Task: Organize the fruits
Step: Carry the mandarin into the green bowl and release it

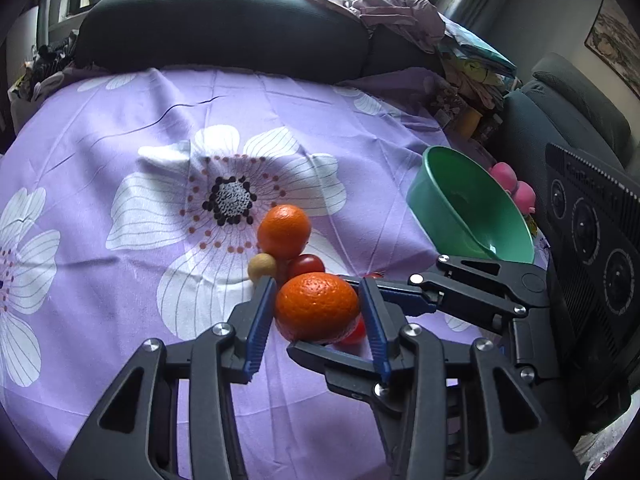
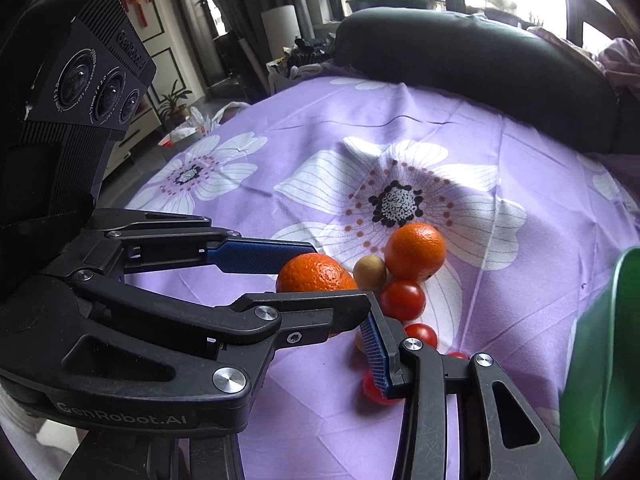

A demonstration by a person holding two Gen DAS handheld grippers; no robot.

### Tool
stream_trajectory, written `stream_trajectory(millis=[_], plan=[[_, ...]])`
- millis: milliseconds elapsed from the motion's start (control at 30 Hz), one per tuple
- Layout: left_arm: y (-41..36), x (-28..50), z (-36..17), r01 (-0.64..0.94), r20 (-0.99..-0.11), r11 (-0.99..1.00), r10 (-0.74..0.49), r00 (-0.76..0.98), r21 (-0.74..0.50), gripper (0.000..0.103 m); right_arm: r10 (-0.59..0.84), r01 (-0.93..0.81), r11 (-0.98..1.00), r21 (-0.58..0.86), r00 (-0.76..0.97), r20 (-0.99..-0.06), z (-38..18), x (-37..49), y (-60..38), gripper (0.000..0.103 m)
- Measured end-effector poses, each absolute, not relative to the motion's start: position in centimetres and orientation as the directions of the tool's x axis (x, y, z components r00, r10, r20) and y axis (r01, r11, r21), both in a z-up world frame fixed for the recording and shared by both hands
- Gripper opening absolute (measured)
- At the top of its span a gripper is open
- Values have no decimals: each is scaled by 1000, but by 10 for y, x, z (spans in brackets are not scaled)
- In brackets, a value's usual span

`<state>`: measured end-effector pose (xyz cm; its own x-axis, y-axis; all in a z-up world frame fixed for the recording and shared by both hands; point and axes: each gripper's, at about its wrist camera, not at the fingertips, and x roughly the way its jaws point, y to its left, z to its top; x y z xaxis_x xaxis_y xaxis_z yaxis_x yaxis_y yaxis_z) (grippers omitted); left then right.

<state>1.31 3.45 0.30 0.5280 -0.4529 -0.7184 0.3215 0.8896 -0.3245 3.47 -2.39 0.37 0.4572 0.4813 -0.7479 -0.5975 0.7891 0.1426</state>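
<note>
My left gripper (image 1: 316, 304) is shut on an orange (image 1: 317, 306), its blue pads on either side; it also shows in the right wrist view (image 2: 314, 274). A second orange (image 1: 284, 231) lies just beyond, with a small tan fruit (image 1: 262, 266) and a red cherry tomato (image 1: 306, 265) between them. More cherry tomatoes (image 2: 421, 334) lie by the near orange. My right gripper (image 1: 436, 276) reaches in from the right and holds a green bowl (image 1: 472, 208) tilted on the cloth. In its own view only its right finger (image 2: 376, 350) shows, and the bowl (image 2: 600, 360) fills the right edge.
The fruit lies on a purple cloth with white flowers (image 1: 224, 196). A dark sofa back (image 1: 224, 28) stands behind, with crumpled clothes (image 1: 400, 12) at the back right. Pink round things (image 1: 514, 186) lie behind the bowl.
</note>
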Motion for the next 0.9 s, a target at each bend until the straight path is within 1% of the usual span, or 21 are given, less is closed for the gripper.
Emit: stream_trajectory(millis=[300,467,600,767,900], plan=[[-23,6,38,450,-680,853,-496,540,-264,42,447,-527,844,102,584,-678,42,8,-72,43],[-62,8,47,525,-670,813,-538,512,-252,42,401,-464,882,89,637,-659,54,1,-108,43],[-97,14,47,583,-677,776,-565,472,-241,42,361,-400,912,94,672,-647,57,-2,-139,43],[-130,26,39,623,-693,738,-592,411,-260,42,321,-322,939,122,691,-647,52,0,-173,43],[-148,37,33,625,-698,720,-613,370,-301,42,297,-276,951,138,700,-649,46,3,-190,43]])
